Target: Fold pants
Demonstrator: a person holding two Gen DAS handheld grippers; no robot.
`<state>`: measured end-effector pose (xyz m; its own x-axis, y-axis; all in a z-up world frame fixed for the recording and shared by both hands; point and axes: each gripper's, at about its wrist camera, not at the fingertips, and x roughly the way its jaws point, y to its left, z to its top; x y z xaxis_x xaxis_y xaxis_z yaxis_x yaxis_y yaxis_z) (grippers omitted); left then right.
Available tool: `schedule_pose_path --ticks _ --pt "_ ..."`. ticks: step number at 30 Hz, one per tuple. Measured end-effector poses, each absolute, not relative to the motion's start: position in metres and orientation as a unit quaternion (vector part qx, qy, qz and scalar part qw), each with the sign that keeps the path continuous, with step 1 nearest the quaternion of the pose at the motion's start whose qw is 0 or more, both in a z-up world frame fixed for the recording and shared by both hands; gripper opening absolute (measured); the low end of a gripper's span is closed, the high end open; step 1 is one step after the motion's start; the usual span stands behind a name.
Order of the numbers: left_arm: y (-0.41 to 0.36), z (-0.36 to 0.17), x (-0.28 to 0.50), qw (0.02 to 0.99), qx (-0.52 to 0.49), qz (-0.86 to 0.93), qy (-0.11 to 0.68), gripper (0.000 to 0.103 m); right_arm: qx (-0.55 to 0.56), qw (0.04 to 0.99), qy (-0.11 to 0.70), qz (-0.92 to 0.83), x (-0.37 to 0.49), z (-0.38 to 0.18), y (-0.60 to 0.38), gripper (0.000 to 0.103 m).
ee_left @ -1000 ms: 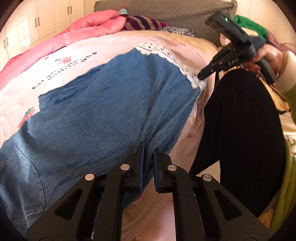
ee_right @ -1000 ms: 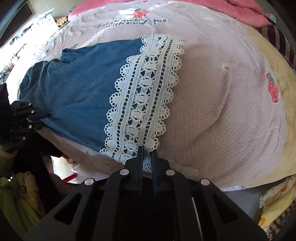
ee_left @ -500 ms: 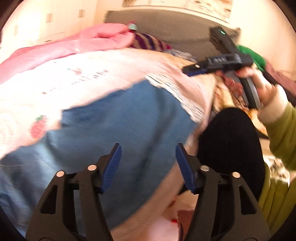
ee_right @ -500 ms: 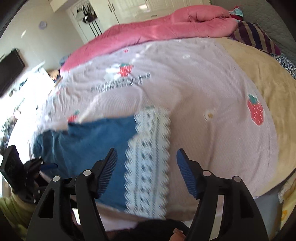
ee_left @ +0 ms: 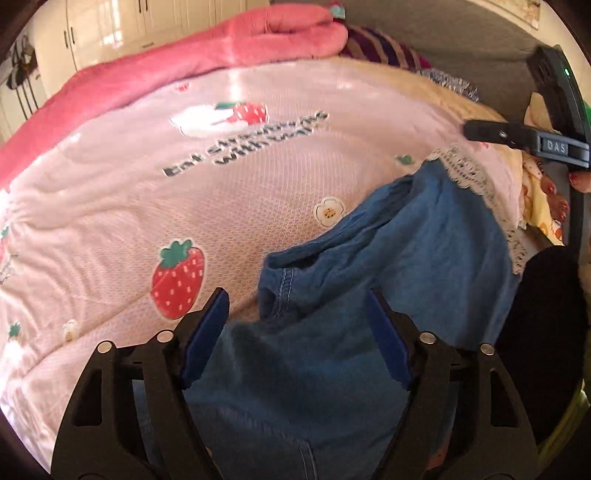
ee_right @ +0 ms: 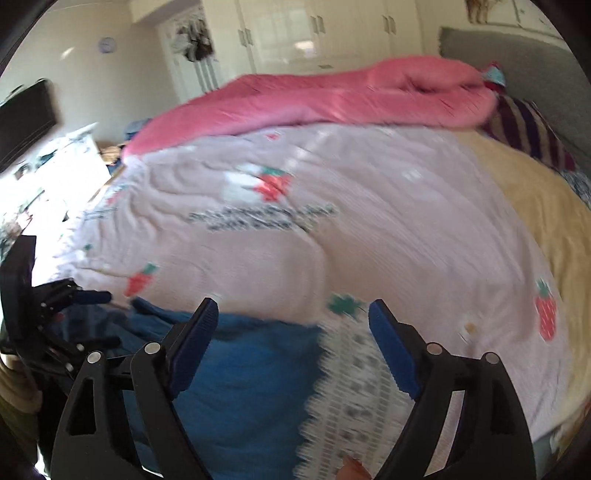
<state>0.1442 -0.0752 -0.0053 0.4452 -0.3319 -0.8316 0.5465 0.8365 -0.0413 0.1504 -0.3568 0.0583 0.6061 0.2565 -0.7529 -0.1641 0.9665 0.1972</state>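
Blue denim pants (ee_left: 369,295) with a white lace hem (ee_left: 476,181) lie folded on the pink strawberry quilt (ee_left: 184,192) near the bed's front edge. My left gripper (ee_left: 295,332) hovers above the waist end, jaws opening, nothing pinched between the blue pads. My right gripper (ee_right: 291,343) hangs over the lace hem (ee_right: 354,398) and the denim (ee_right: 243,369), jaws also opening and free of cloth. Each gripper shows in the other's view: the right gripper (ee_left: 517,138) at the far right, the left gripper (ee_right: 70,306) at the far left.
A rolled pink duvet (ee_right: 351,96) lies along the far side of the bed. A striped cushion (ee_right: 528,133) and a grey headboard (ee_right: 517,62) are at the right. The person's black-clad leg (ee_left: 546,332) stands at the bed's edge. White wardrobes (ee_right: 314,29) line the far wall.
Both grippers let go of the pants and spread wide. Both lifted and tilted up, so more of the bed and room shows. The left one shifted toward the waist end.
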Motion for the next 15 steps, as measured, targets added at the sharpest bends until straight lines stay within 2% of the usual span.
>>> schedule_pose_path --ticks 5,8,10,11,12,13,15 --pt "-0.071 -0.027 0.169 0.821 0.069 -0.258 0.505 0.054 0.116 0.874 0.458 0.116 0.154 0.039 -0.397 0.085" --pt "-0.077 -0.038 0.177 0.814 0.065 -0.26 0.516 0.037 0.124 0.858 0.485 0.115 0.161 0.024 -0.398 0.086" --pt "-0.081 -0.04 0.179 0.811 0.068 -0.261 0.518 0.017 0.123 0.85 0.498 0.116 0.165 0.017 -0.399 0.086" --pt "-0.083 -0.04 0.181 0.81 0.071 -0.264 0.518 0.014 0.119 0.85 0.501 0.112 0.165 0.016 -0.398 0.085" --pt "-0.084 -0.039 0.182 0.81 0.072 -0.264 0.518 0.01 0.117 0.849 0.503 0.111 0.166 0.014 -0.398 0.077" --pt "-0.084 -0.038 0.185 0.812 0.072 -0.262 0.517 0.008 0.115 0.845 0.509 0.119 0.167 0.011 -0.396 0.058" --pt "-0.085 -0.036 0.193 0.814 0.068 -0.261 0.515 0.006 0.114 0.84 0.514 0.13 0.168 0.008 -0.393 0.033"
